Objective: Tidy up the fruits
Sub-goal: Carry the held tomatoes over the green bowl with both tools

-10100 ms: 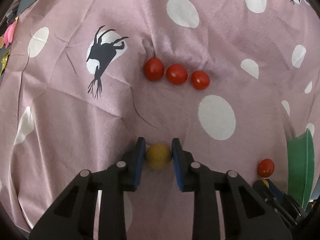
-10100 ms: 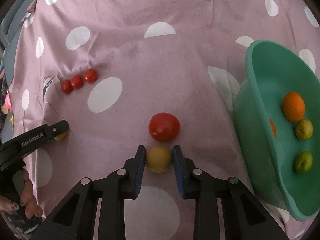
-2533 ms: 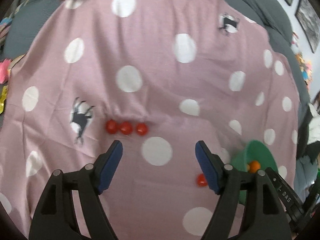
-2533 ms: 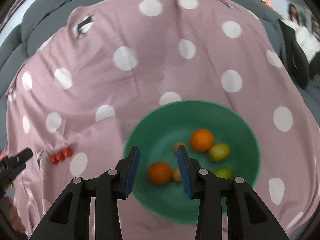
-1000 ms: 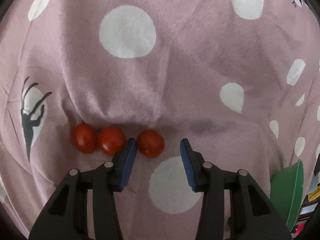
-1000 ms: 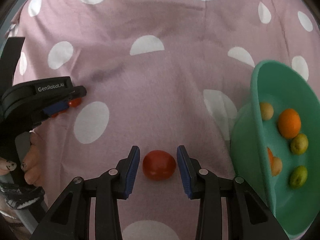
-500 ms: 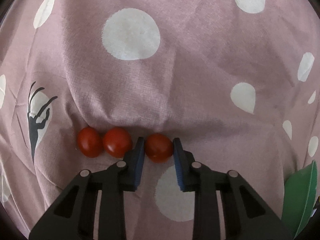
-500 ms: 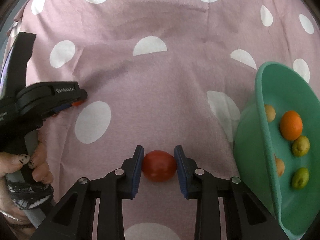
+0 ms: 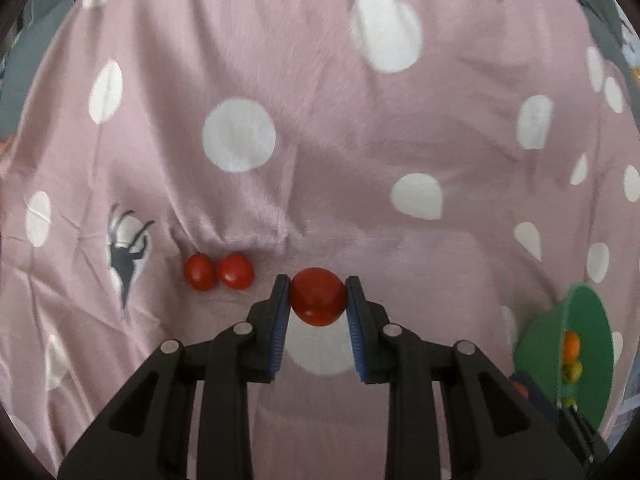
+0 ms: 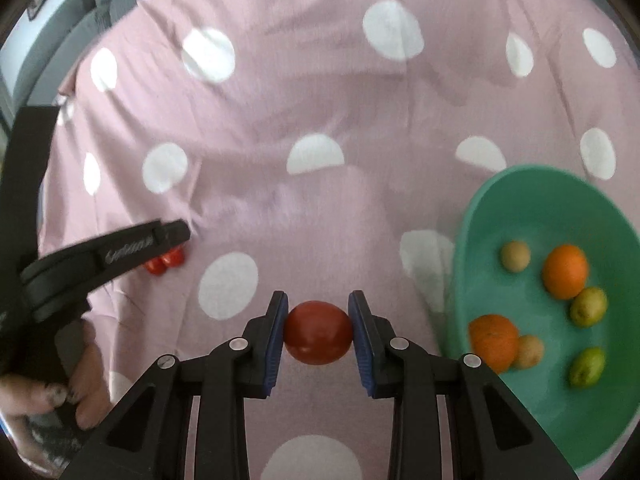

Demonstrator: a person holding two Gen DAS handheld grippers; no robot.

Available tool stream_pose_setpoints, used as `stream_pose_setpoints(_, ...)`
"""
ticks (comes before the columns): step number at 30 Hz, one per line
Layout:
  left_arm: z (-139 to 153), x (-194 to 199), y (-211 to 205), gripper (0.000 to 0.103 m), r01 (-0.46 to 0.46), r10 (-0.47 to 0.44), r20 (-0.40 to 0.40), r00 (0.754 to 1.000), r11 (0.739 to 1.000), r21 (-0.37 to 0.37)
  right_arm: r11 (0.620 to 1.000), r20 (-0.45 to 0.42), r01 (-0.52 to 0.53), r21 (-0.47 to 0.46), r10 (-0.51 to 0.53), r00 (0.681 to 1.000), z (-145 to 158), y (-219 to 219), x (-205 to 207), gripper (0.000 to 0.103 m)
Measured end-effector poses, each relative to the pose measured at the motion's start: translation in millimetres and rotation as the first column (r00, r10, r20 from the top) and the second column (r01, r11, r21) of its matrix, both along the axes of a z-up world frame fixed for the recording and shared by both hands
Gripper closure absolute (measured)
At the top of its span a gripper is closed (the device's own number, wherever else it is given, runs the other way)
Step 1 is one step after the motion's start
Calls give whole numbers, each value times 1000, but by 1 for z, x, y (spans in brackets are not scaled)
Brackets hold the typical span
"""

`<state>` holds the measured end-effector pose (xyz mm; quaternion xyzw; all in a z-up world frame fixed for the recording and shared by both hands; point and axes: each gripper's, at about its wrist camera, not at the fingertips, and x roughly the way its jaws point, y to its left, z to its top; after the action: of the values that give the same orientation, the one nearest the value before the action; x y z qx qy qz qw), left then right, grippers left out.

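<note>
Both jaws clamped, small tomato (image 9: 318,296) left, larger tomato (image 10: 319,332) right

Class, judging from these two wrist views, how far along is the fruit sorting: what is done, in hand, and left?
Done: six fruits lie in the green bowl, two oranges among them. In hand: the left gripper is shut on a small tomato, and the right gripper on a larger tomato. Left: two small tomatoes on the spotted cloth.
</note>
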<state>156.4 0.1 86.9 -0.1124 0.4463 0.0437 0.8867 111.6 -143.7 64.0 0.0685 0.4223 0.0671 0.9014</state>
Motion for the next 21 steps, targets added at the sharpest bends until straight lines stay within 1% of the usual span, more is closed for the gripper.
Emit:
stream_pose_setpoints(4, 16, -22, -3, 76, 33, -33, 27, 999, 999, 4, 1000, 48, 12, 28, -13, 999, 15, -13, -8, 70)
stream_pose_setpoints(5, 20, -19, -3, 76, 43, -43, 35, 998, 999, 2, 999, 59, 22, 35, -24, 998, 18, -17, -10, 70)
stream_pose_setpoints(9, 30, -45, -25, 76, 106, -106, 57, 993, 994, 3, 995, 81, 75, 64, -80, 993, 27, -39, -15, 70)
stream_pose_setpoints(13, 27, -52, -54, 76, 182, -182, 55, 982, 983, -7, 987, 85, 144, 76, -150, 985, 30, -62, -19, 70)
stream_pose_setpoints(15, 24, -54, -75, 76, 234, -234, 45, 971, 972, 1, 980, 84, 182, 81, -189, 978, 31, -76, -23, 70)
stream_pose_setpoints(17, 25, -59, -90, 76, 276, -276, 41, 960, 961, 17, 971, 79, 229, 66, -234, 969, 31, -88, -26, 70)
stream_pose_setpoints(21, 24, -59, -127, 76, 373, -374, 32, 927, 927, 33, 950, 63, 305, 65, -309, 949, 28, -115, -33, 70)
